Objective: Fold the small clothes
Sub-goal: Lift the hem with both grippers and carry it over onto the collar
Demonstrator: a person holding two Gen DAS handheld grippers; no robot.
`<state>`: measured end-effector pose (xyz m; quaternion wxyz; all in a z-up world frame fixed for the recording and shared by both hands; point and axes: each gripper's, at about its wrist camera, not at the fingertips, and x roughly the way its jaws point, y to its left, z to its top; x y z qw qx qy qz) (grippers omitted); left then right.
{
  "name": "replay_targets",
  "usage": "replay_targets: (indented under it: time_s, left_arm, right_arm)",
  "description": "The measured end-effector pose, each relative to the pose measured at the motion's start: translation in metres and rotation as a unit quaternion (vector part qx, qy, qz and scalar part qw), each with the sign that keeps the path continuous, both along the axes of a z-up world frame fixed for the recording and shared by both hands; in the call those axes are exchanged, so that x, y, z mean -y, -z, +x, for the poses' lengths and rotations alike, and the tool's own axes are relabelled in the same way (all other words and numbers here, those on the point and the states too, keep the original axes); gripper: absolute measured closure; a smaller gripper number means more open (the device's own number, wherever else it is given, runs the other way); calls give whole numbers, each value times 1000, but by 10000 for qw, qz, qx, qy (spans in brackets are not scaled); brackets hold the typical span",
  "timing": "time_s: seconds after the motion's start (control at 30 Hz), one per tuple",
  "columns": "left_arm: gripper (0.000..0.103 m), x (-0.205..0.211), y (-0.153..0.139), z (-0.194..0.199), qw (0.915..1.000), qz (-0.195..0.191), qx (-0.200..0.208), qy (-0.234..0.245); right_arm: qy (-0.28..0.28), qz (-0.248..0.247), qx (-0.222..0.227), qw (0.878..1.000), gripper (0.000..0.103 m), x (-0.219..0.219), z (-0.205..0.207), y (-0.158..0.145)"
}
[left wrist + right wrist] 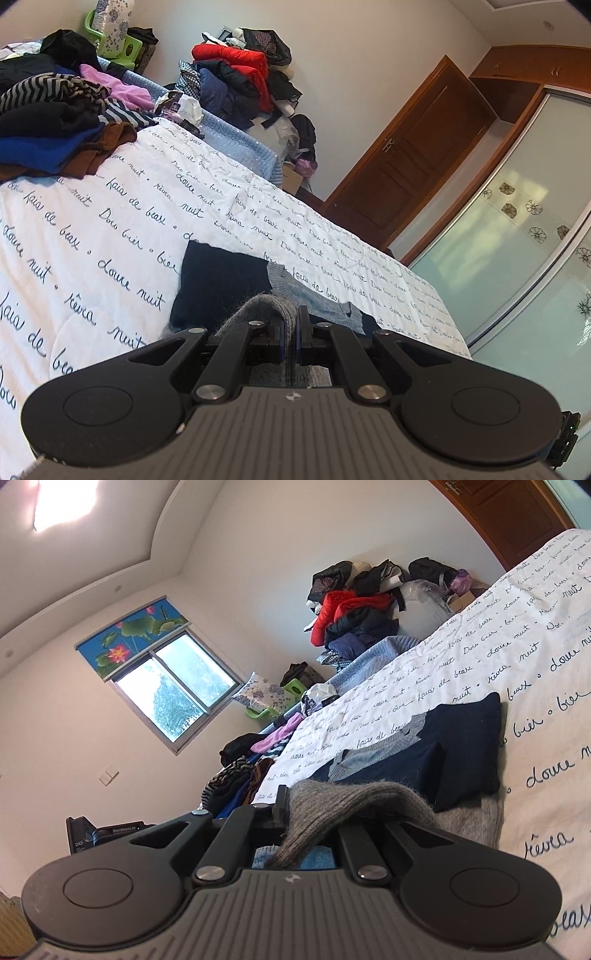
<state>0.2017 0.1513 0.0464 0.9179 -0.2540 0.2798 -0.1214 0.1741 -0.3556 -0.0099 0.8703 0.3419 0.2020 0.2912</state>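
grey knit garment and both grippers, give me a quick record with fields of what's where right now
surface: white bedspread with script lettering
garment: grey knit garment, part navy, part light blue, lying on the bedspread
left gripper: shut on the grey hem
right gripper: shut on the grey hem, its far finger hidden by the cloth
unfolded clothes: clothes pile at the far end of the bed
background: red jacket on a heap by the wall
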Motion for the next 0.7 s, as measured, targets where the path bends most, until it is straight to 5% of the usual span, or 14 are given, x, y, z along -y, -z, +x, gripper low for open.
replay_targets:
  time_s: [0.7]
  left_arm:
    - [97,23,-1,112,9986,529,35,-75]
  right_arm:
    - [515,40,-249,9984,98,8,94,16]
